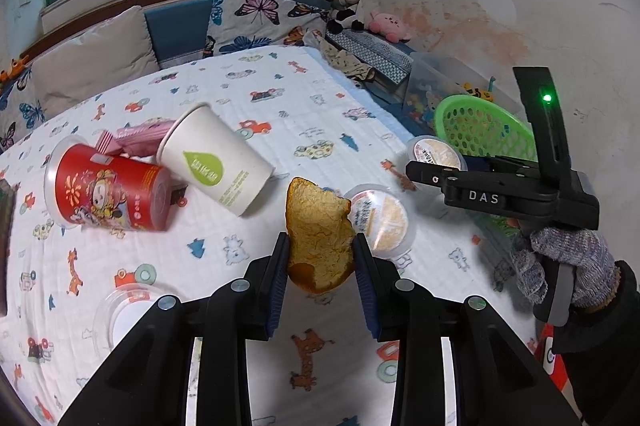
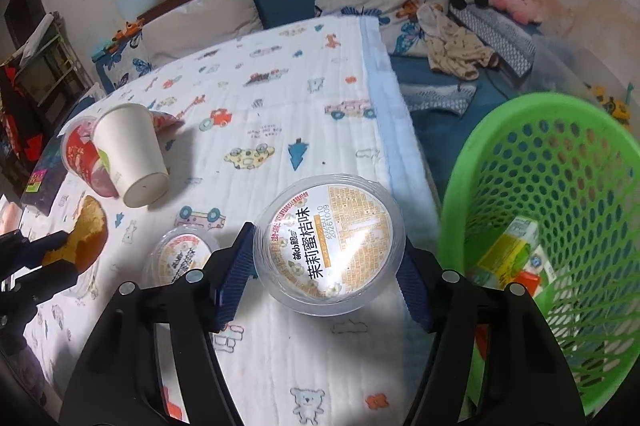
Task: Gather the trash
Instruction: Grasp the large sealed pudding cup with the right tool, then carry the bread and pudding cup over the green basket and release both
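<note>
A ragged piece of orange-yellow peel (image 1: 320, 234) stands upright between the blue pads of my left gripper (image 1: 320, 250), which is shut on it just above the patterned bedspread (image 1: 280, 113). The peel (image 2: 86, 238) also shows at the left edge of the right wrist view. My right gripper (image 2: 326, 242) is shut on a clear plastic dessert cup with a printed lid (image 2: 330, 246), a pad touching each side. That cup sits at the bed's right edge beside a green mesh basket (image 2: 560, 185). A second, smaller cup (image 2: 182, 258) lies just left of it.
A white paper cup (image 1: 216, 161) lies tipped against a red snack tub (image 1: 108, 185), with a pink wrapper (image 1: 136, 137) behind them. A clear lid (image 1: 124, 314) lies near the front left. The basket holds a green carton (image 2: 512, 250). Pillows and plush toys line the far side.
</note>
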`<move>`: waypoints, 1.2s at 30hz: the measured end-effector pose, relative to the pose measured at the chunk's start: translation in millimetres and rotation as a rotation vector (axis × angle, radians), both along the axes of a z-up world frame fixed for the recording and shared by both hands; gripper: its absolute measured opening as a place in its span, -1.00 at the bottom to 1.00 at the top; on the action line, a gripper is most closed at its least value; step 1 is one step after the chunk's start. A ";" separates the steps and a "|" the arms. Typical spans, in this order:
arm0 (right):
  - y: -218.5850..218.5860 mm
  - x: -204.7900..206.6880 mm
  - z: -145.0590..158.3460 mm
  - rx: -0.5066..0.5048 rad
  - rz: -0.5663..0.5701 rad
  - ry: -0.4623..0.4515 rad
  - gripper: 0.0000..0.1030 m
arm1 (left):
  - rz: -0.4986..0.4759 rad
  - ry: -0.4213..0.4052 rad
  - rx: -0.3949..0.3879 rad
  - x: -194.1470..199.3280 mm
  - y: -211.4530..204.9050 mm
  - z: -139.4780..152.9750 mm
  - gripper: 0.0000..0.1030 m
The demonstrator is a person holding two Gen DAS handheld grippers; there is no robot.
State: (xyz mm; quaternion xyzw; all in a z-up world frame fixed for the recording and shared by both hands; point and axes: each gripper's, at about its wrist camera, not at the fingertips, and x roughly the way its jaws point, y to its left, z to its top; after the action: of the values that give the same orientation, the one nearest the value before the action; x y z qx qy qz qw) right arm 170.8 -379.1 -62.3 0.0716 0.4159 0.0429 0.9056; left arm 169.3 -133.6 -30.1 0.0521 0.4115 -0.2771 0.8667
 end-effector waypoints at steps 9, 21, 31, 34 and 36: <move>-38.9 -37.2 15.4 0.018 -0.070 -0.036 0.28 | -0.072 -0.015 -0.019 -7.2 -39.0 16.7 -0.39; -139.2 -76.9 2.2 0.053 -0.272 0.016 0.30 | -0.210 0.006 -0.019 -9.3 -130.3 25.6 -0.39; -174.8 -94.1 -11.1 0.082 -0.340 0.020 0.36 | -0.321 0.009 0.044 -9.4 -213.8 18.8 -0.39; -179.7 -103.2 -9.4 0.096 -0.346 0.005 0.36 | -0.338 0.019 0.061 -7.2 -234.1 14.4 -0.39; -182.6 -108.4 -6.9 0.103 -0.350 -0.007 0.37 | -0.348 0.025 0.072 -5.6 -246.7 10.2 -0.39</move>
State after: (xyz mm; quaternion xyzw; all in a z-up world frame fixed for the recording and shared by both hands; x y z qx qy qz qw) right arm 62.4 -561.6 -69.2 0.1889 0.3911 -0.0938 0.8958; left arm 163.6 -380.4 -19.9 0.1502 0.4168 -0.4087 0.7979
